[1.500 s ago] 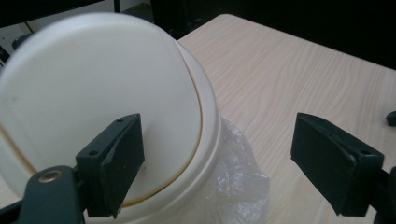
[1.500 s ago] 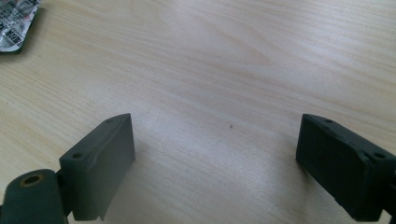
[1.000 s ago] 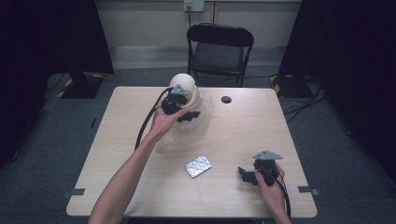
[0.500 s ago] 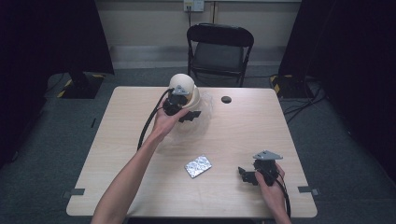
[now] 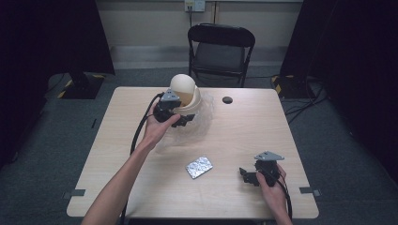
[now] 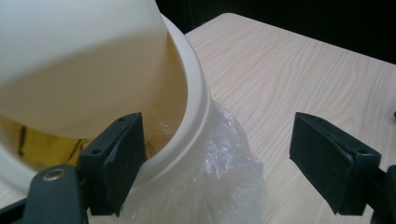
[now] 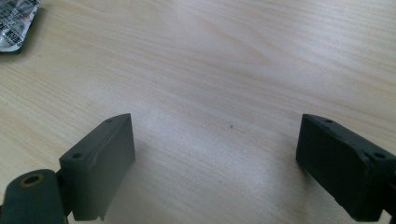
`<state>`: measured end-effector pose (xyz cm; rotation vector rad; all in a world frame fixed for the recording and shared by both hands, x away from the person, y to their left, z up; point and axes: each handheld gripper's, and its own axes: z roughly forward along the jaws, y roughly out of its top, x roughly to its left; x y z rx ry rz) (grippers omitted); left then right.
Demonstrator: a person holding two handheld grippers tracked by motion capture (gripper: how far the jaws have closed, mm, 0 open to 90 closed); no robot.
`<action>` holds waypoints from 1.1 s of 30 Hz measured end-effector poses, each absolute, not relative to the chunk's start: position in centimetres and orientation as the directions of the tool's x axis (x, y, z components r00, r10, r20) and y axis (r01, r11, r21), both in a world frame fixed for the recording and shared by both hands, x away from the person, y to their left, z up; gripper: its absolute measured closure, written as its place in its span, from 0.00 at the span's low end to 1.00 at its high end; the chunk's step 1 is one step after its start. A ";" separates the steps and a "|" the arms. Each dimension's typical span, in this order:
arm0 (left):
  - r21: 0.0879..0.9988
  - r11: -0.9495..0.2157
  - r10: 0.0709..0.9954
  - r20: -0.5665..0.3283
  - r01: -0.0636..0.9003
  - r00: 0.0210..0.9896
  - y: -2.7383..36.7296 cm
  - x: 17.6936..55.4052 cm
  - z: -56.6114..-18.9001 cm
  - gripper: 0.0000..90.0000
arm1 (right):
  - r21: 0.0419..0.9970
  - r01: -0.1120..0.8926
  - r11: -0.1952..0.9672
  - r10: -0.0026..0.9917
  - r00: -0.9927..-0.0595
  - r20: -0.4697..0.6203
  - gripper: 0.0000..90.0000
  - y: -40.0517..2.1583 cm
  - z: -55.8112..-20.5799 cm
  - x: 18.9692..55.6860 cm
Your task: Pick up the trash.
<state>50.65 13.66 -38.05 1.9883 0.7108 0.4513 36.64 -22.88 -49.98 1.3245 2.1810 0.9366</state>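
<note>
Cream container: one rounded cream plastic tub [image 5: 184,92] with a thick rim, tilted at the table's far middle, sitting in a clear crinkled plastic bag [image 5: 185,133]; inside it something yellowish, too blurred to name
Left gripper: the left gripper [image 6: 212,163] is right at that tub, one black jaw against the rim, the other standing clear over the bag and wood; jaws parted, not clamping
Right gripper: the right gripper [image 7: 215,165] hovers low over bare wood at the near right, jaws spread wide, nothing between them
Foil packet: one silver crinkled foil packet [image 5: 199,166], flat, between the two hands, cut off at a corner in the right gripper view
Table: one light wooden table [image 5: 244,136], one small black disc [image 5: 227,100] near its far edge
Chair: one black folding chair [image 5: 220,49] behind, legs partly hidden
</note>
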 end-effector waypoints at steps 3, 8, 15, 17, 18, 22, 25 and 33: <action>0.878 -0.388 0.647 0.042 0.281 0.761 14.2 49.8 -37.5 0.21 | 0.729 0.606 0.319 0.889 -0.458 -0.008 0.12 -22.9 -50.0 36.6; 0.893 -0.358 0.636 0.018 0.274 0.771 14.8 48.5 -37.4 0.21 | 0.729 0.606 0.319 0.889 -0.458 -0.008 0.12 -22.9 -50.0 36.6; 0.888 -0.375 0.614 0.024 0.265 0.789 15.1 46.3 -38.7 0.20 | 0.729 0.606 0.319 0.889 -0.458 -0.008 0.12 -22.9 -50.0 36.6; 0.889 -0.370 0.608 0.011 0.271 0.794 15.4 45.1 -39.7 0.20 | 0.730 0.604 0.320 0.888 -0.459 -0.009 0.12 -22.9 -50.0 36.7; 0.887 -0.371 0.603 0.003 0.276 0.798 15.5 44.8 -40.1 0.20 | 0.730 0.604 0.320 0.888 -0.459 -0.009 0.12 -22.9 -50.0 36.7; 0.870 -0.396 0.606 0.005 0.295 0.796 15.9 43.3 -41.6 0.19 | 0.729 0.606 0.319 0.889 -0.458 -0.008 0.12 -22.9 -50.0 36.6; 0.869 -0.390 0.599 -0.012 0.305 0.801 16.1 42.5 -42.3 0.19 | 0.730 0.604 0.320 0.888 -0.459 -0.010 0.12 -22.9 -50.0 36.7; 0.838 -0.426 0.558 -0.053 0.341 0.828 15.0 39.7 -46.0 0.19 | 0.729 0.606 0.319 0.889 -0.458 -0.009 0.12 -22.9 -50.0 36.6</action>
